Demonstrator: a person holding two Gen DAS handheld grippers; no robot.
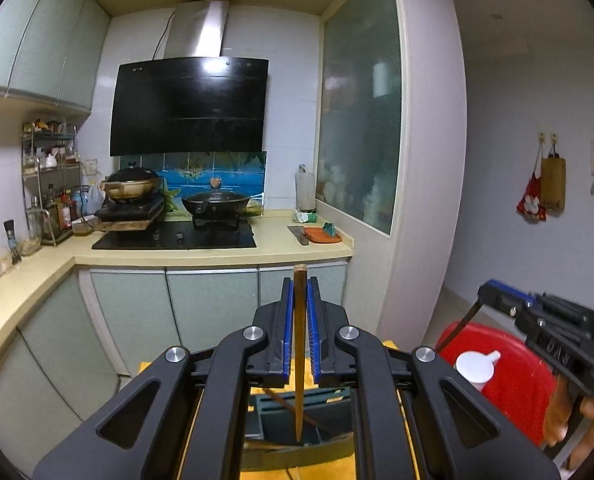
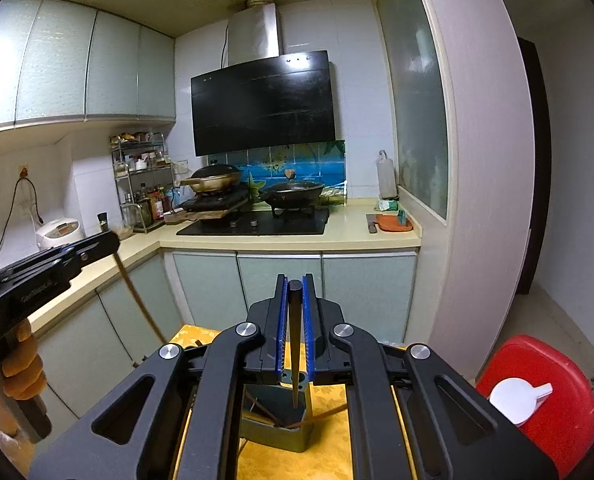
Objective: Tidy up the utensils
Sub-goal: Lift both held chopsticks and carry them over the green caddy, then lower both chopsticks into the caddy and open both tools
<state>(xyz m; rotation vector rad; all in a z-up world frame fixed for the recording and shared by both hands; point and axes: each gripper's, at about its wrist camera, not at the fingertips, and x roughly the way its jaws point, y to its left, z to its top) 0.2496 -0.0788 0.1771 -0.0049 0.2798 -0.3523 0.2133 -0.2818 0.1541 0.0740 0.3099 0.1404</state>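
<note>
We hold one chopstick in each set of tongs. The left tongs [image 1: 300, 312] are clamped on a brown wooden chopstick [image 1: 299, 344] that hangs near vertical at lower centre of the left wrist view, its tip just over the open top of the grey-green utensil holder [image 1: 281, 420]. The right tongs [image 2: 295, 320] are clamped on a dark chopstick [image 2: 295, 344], likewise upright, its tip low over the same holder [image 2: 281, 432] at the bottom centre of the right wrist view.

The holder stands on the yellow cloth [image 2: 325, 460] of the bench and already has a few sticks leaning crosswise inside. That is our main worry: a descending tip could land on a slanted stick, or on the holder's rim, and skid out onto the cloth. With both tongs crowding one opening, they may also knock each other. Each chopstick is pinched high up, so it could pivot in the pads if its tip catches.
</note>
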